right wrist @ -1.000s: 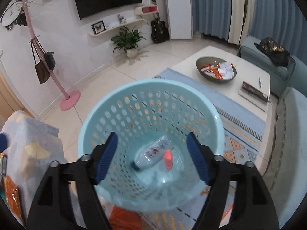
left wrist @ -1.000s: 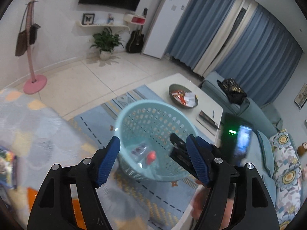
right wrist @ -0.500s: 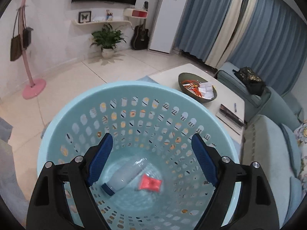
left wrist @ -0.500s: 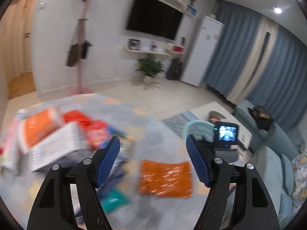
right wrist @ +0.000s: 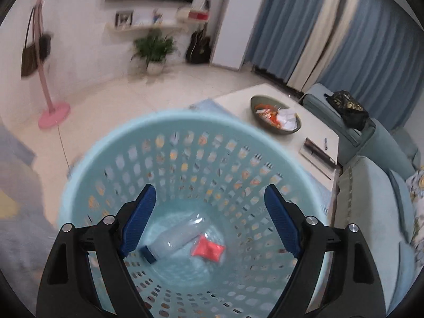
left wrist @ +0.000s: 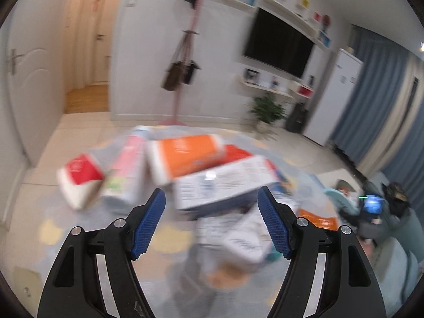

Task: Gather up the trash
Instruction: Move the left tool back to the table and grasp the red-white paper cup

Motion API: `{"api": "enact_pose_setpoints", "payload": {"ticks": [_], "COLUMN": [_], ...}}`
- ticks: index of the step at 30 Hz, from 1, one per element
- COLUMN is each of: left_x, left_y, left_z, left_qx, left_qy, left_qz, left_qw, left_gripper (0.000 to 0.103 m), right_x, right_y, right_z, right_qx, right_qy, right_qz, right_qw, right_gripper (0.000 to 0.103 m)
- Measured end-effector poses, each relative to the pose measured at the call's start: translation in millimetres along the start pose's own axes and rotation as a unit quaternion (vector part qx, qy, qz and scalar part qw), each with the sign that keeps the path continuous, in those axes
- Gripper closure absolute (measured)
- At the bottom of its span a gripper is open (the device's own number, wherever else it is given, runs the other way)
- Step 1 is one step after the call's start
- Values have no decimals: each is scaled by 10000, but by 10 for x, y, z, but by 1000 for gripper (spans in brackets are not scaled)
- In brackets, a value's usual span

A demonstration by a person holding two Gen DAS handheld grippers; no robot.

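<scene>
Left wrist view shows the left hand-held gripper with its fingers spread apart and nothing between them, hanging over a blurred heap of trash on a pale patterned counter. Far in the heap lies an orange-and-white packet, with a white carton in front of it and a red-and-white packet to the left; a crumpled white wrapper lies nearest the fingers. These look light, thin-walled and easily crushed, so a gentle pinch across a flat edge or corner should hold them; glossy film may slip.

Right wrist view has the right hand-held gripper, also spread and empty, above the light blue basket, which holds a clear plastic bottle and a small red packet on its bottom.

Compared with a second ago, the left view has swung from the basket to the trash heap and closed in on it. The right one has sunk nearer the basket, its fingers slightly wider.
</scene>
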State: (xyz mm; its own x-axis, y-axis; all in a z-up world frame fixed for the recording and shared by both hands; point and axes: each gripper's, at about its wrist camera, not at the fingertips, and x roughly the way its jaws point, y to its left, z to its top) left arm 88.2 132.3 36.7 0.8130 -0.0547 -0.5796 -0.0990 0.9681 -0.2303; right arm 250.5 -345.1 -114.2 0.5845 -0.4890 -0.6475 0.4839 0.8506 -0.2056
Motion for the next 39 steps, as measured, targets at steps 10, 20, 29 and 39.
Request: {"api": "enact_pose_setpoints", "payload": {"ticks": [10, 20, 29, 39], "left_x": [-148, 572, 1024, 669], "left_y": [1379, 2065, 2101, 1741], "left_z": [230, 471, 555, 4], "left_qx": [-598, -1036, -861, -657], "left_qy": [-277, 516, 846, 1233], "left_qz": [1003, 459, 8, -627], "left_qw": [9928, 9922, 9927, 9882], "left_gripper": [24, 28, 41, 46], "right_x": [-1614, -2719, -2850, -2908], "right_y": [151, 1164, 1458, 1573], "right_z": [340, -111, -280, -476], "right_qx": [-62, -1368, -1867, -1958], "right_qy": [-1061, -1389, -1225, -1022], "right_qz": [1532, 2880, 3209, 3460], "right_qw": [9825, 9376, 9204, 9119], "right_gripper": [23, 23, 23, 23]}}
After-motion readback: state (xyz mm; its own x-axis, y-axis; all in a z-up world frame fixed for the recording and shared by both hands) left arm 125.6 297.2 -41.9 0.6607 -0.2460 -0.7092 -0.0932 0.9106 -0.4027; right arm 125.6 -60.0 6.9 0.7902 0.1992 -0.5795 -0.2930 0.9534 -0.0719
